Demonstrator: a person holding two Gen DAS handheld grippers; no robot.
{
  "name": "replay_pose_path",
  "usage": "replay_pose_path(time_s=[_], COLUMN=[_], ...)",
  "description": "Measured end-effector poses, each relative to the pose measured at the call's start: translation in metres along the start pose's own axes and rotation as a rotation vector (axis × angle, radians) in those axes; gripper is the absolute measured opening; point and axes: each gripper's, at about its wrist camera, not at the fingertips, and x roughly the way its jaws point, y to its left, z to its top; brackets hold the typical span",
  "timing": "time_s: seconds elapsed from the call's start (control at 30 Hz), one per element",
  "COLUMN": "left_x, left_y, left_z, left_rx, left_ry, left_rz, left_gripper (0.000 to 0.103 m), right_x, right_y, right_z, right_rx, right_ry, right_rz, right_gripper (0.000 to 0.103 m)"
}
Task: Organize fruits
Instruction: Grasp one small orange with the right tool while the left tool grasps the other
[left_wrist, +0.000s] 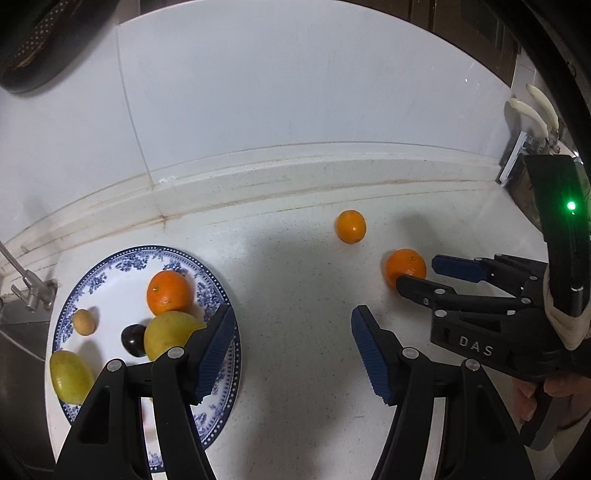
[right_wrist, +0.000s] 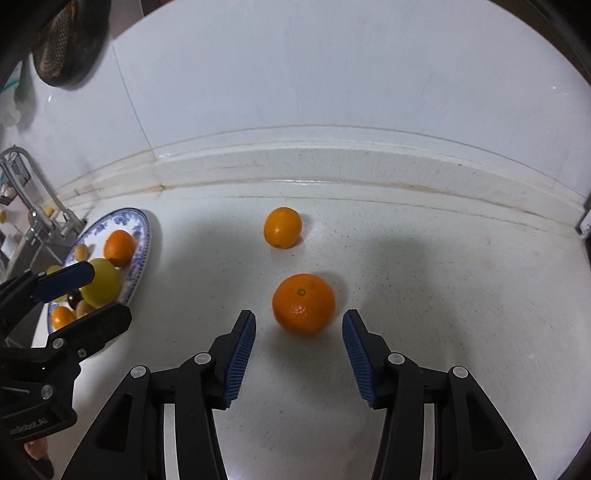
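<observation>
Ribbed blue jaws of both grippers parted, empty; round dimpled orange (right_wrist: 303, 303) on speckled white counter (right_wrist: 424, 314).

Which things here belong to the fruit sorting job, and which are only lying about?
Belong to the job:
- near orange, between the open right gripper fingers, untouched
- far orange on the counter
- plate with fruit on it
- left gripper, open, empty

Lying about:
- tap by the sink
- dark pan on the wall
- knife handles
</observation>
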Motion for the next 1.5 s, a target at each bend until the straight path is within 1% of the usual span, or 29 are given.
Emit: replay_pose_path(time_s=[0.37, 0.43, 0.53, 0.67, 0.73, 0.93, 1.03, 1.17, 1.37, 1.5], left_x=[0.011, 0.013, 0.017, 0.022, 0.027, 0.043, 0.053, 0.067, 0.087, 0.095], left_y=[-0.002, -0.002, -0.002, -0.004, -0.007, -0.02, -0.029, -0.037, -0.045, -0.045], left_z=[0.002, 0.003, 0.006, 0.011, 0.016, 0.035, 0.044, 0.055, 0.066, 0.069], left_rx=[0.003, 0.002, -0.004, -0.001, 0.005, 0.02, 0.034, 0.031, 0.044, 0.044], left_ry=[0.018, 0.02, 0.02, 0.017, 0.016, 0.011, 0.012, 0.019, 0.03, 0.03], left_rz=[0.017, 0.02, 0.015, 0.003, -0.016, -0.064, -0.065, -0.084, -0.069, -0.039], left_gripper=[0.065, 0.065, 0.064, 0.064, 0.065, 0.064, 0.064, 0.064, 0.064, 0.062], right_x=[0.022, 0.024, 0.026, 0.023, 0.019, 0.006, 0.0, 0.001, 0.008, 0.013], right_y=[-0.003, -0.005, -0.008, -0.012, -0.017, -0.036, -0.047, -0.061, -0.073, -0.076], right_z=[0.008, 0.007, 0.006, 0.006, 0.007, 0.014, 0.013, 0.015, 0.019, 0.023], right_rx=[-0.025, -0.026, -0.011, 0.006, 0.018, 0.044, 0.055, 0.077, 0.096, 0.103], right_ry=[0.037, 0.041, 0.052, 0.036, 0.022, -0.024, -0.054, -0.06, -0.067, -0.071], right_rz=[0.002, 0.007, 0.041, 0.04, 0.035, -0.029, -0.058, -0.095, -0.119, -0.135], right_gripper=[0.05, 0.048, 0.043, 0.042, 0.042, 0.042, 0.042, 0.042, 0.042, 0.042])
